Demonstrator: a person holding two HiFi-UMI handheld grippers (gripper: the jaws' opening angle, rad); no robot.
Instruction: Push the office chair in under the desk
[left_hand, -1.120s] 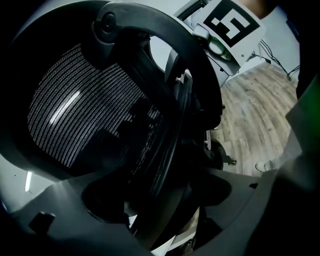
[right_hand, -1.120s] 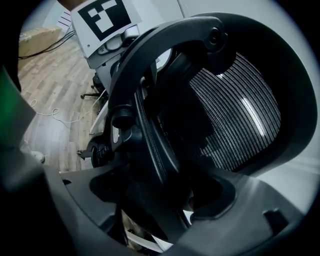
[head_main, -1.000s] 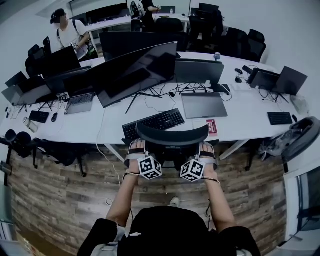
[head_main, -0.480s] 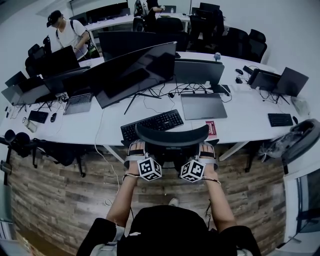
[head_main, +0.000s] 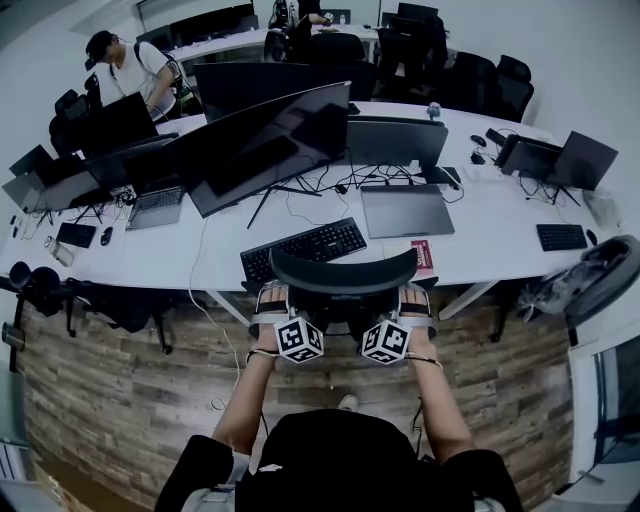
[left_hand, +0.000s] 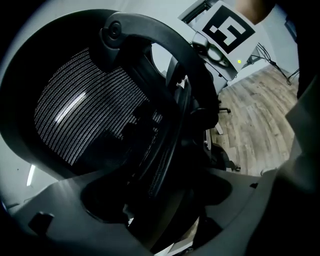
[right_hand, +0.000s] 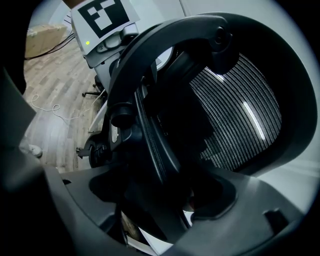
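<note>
The black office chair (head_main: 345, 272) stands at the front edge of the white desk (head_main: 480, 245), its curved backrest top by the keyboard (head_main: 305, 248). My left gripper (head_main: 272, 302) grips the backrest's left side and my right gripper (head_main: 416, 302) its right side. In the left gripper view the mesh back (left_hand: 80, 115) fills the frame, and the chair's rim runs between the jaws of the left gripper (left_hand: 160, 200). The right gripper view mirrors this: mesh (right_hand: 240, 120) above, rim clamped in the right gripper (right_hand: 160, 200).
Monitors (head_main: 265, 145), a closed laptop (head_main: 407, 211) and cables crowd the desk. A grey bag (head_main: 590, 280) hangs off the desk's right end, with dark gear (head_main: 40, 285) at the left. Wood floor (head_main: 120, 390) lies behind me. A person (head_main: 130, 70) stands far left.
The chair and both grippers hold nearly the same place. The person at the back left has shifted a little to the left.
</note>
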